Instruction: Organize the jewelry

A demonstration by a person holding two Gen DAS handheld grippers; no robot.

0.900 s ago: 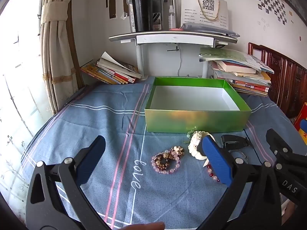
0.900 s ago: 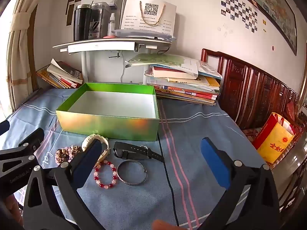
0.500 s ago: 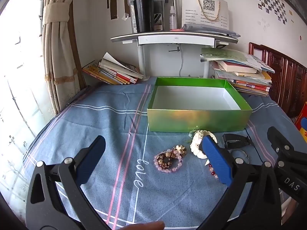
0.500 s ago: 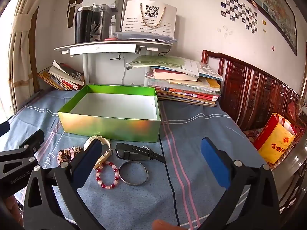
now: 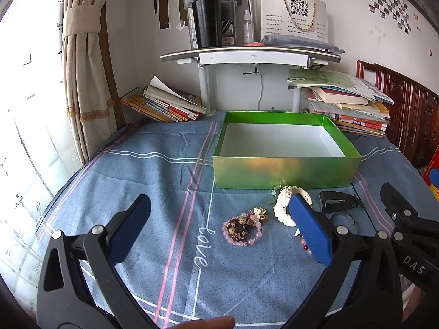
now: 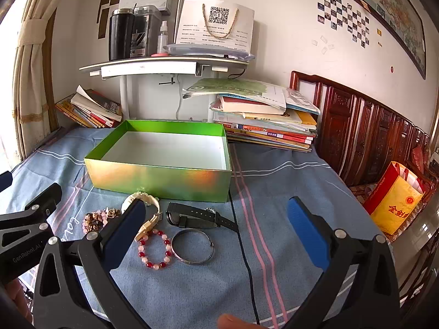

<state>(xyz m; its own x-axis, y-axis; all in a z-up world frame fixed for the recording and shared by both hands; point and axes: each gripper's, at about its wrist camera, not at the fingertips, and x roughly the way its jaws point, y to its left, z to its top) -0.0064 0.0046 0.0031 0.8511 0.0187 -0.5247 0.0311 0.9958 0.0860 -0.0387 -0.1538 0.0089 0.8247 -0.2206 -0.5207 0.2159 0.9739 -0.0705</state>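
Room: white wall, curtain at left, carved wooden headboard at right.
Worktop: blue cloth, pink and white stripes.
Book stacks: along far edge.
Green box: centre, open.
Jewelry: bead bracelets, black watch, silver bangle, near edge before box.
Left gripper: fingers released, holding nothing.
Right gripper: fingers released, holding nothing.
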